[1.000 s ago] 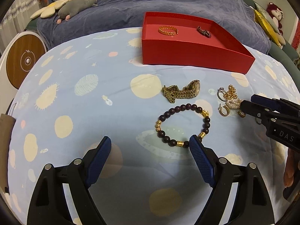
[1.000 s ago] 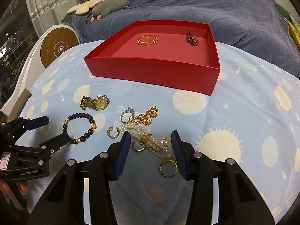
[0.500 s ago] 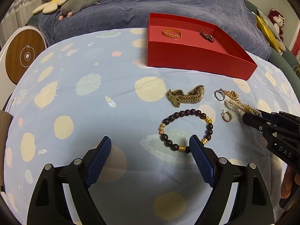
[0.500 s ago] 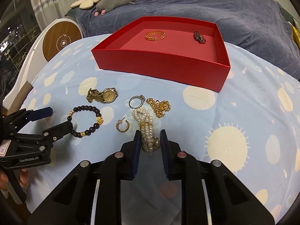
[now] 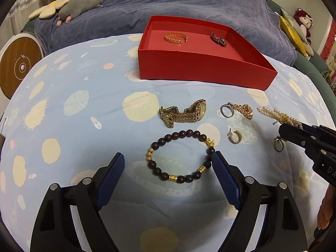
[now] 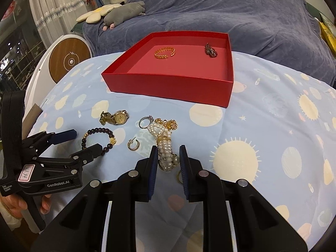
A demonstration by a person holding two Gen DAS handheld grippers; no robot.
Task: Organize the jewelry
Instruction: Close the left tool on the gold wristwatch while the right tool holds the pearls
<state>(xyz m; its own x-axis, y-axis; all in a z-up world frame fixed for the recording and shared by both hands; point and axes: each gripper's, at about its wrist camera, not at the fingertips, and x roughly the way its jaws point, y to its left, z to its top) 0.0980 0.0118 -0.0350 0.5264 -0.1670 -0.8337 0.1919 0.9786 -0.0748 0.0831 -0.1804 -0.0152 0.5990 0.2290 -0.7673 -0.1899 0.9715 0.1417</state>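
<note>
A red box [image 5: 201,71] holds a gold bangle [image 5: 175,38] and a dark brooch [image 5: 218,40]; the box also shows in the right wrist view [image 6: 168,84]. My right gripper [image 6: 168,153] is shut on a pearl bracelet [image 6: 166,147], lifted a little off the sheet; the bracelet also shows in the left wrist view [image 5: 279,116]. My left gripper [image 5: 168,163] is open over a dark bead bracelet [image 5: 180,155]. A gold watch [image 5: 184,114], silver ring [image 5: 226,110], gold chain [image 5: 245,109], hoop earring [image 5: 235,138] and a gold ring [image 5: 279,143] lie on the sheet.
The jewelry lies on a blue sheet with planet prints [image 5: 84,105] over a bed. A dark blue blanket [image 5: 178,0] and plush toys [image 5: 79,4] are behind the box. A round wooden-faced device [image 5: 19,67] stands at the left.
My right gripper has closed on the pearl bracelet and lifted it toward itself, dragging it away from the gold chain. The left gripper has stayed open and moved slightly closer to the bead bracelet.
</note>
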